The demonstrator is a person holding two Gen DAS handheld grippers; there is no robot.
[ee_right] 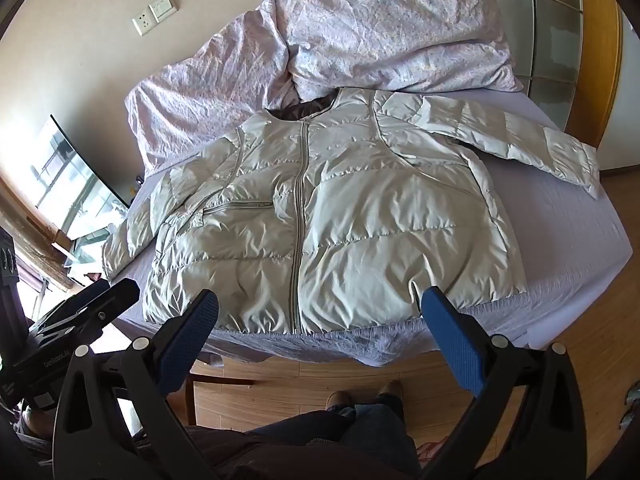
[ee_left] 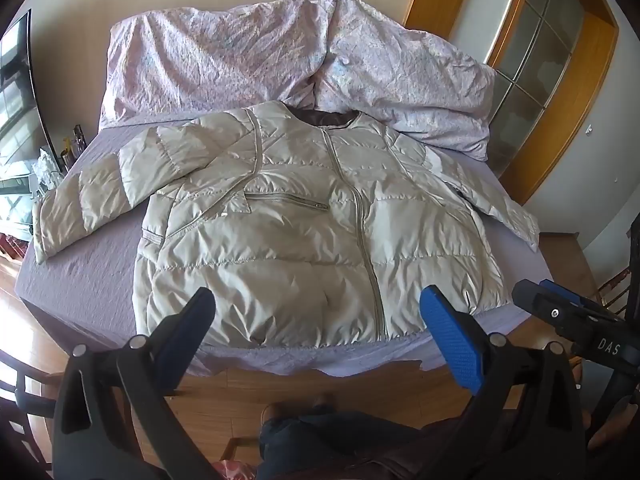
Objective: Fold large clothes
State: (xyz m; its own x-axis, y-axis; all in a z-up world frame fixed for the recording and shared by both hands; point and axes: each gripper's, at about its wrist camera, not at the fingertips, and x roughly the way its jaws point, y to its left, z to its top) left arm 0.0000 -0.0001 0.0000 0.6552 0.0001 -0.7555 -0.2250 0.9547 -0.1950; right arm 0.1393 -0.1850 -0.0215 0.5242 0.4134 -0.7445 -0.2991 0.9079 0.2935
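Jacket [ee_left: 304, 232] flat on bed [ee_left: 88, 276], beyond both grippers' wide-spread, empty fingers [ee_left: 450, 344].

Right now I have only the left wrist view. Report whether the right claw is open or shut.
Observer: The right claw is wide open and empty, poised in front of the jacket hem.
Operator: Name what's on the wall behind the bed.
Observer: A socket and a light switch, to the left of the duvet.
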